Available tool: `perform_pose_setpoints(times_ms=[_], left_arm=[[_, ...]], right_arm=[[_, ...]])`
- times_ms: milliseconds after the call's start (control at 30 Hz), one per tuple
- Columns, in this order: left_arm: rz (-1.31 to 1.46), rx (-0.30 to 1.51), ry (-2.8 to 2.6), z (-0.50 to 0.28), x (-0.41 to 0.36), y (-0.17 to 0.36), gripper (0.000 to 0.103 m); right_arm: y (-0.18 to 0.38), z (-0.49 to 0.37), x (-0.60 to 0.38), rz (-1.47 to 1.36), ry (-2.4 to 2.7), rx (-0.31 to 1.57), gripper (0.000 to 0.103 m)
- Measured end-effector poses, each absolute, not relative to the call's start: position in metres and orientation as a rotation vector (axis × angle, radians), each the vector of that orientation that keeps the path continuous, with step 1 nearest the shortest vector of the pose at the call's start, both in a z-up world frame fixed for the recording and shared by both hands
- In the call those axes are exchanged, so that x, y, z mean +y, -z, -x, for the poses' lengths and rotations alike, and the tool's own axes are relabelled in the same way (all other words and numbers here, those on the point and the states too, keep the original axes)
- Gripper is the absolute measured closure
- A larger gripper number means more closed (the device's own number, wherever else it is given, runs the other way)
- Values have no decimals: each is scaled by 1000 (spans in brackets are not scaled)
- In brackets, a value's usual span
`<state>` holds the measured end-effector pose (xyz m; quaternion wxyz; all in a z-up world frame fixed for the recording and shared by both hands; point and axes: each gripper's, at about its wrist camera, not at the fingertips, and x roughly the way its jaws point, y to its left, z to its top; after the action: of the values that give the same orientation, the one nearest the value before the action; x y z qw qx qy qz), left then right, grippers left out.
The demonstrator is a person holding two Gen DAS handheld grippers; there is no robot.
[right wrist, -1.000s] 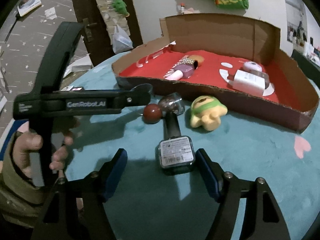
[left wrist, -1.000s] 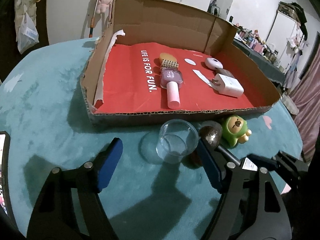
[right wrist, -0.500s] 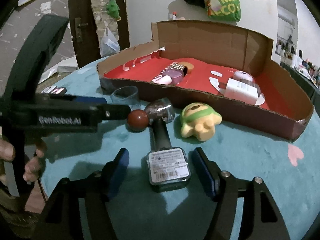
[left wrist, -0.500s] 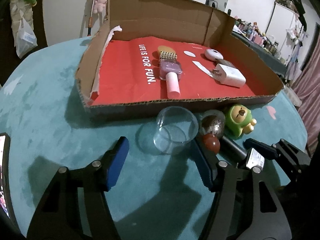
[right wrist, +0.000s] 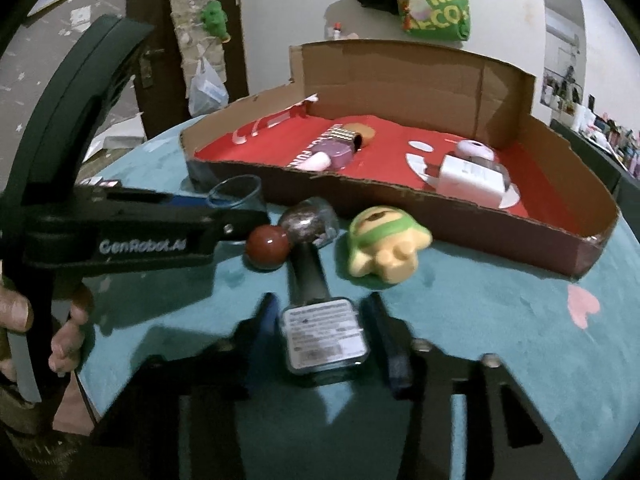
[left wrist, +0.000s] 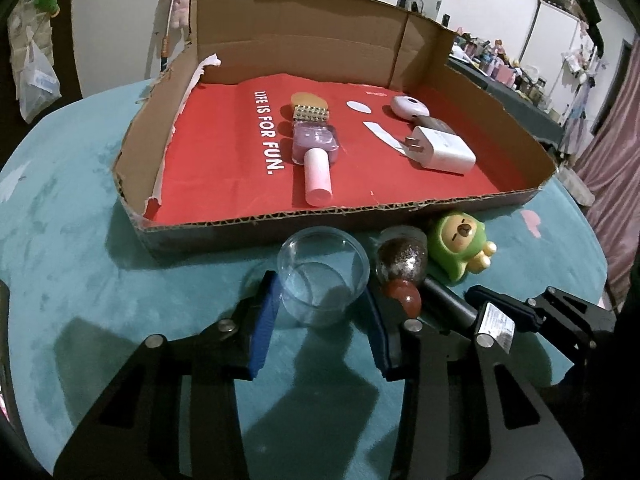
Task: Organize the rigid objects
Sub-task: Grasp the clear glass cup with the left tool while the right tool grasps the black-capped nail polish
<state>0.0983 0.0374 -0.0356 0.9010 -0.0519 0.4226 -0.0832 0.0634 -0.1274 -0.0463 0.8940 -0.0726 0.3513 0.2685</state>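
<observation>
box wall [left wrist: 320, 220] just behind cup [left wrist: 324, 276], ball [left wrist: 403, 296] crowding beside

- The left gripper [left wrist: 320, 316] now sits closer to the cardboard box [left wrist: 340, 222], and its jaws, wide apart a second ago, have just been closing around the clear plastic cup [left wrist: 323, 276]; the blue pads [left wrist: 264, 320] now stand against the cup's sides.
- The right gripper [right wrist: 324, 334] has just been closing too: its jaws, earlier spread well clear of the bottle [right wrist: 322, 330] lying in front of the box, now sit against the bottle's labelled base on both sides.
- The red ball [left wrist: 403, 298], hidden behind the left gripper's finger a second ago, now shows just beside the cup, near the box's front wall.
</observation>
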Motion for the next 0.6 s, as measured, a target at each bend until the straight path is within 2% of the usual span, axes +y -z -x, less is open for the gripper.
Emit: perform_pose_setpoints(times_ms=[600], left_arm=[[126,828,193,-53,39,10,65]], right_arm=[[21,-37,-141,76,-632,733,63]])
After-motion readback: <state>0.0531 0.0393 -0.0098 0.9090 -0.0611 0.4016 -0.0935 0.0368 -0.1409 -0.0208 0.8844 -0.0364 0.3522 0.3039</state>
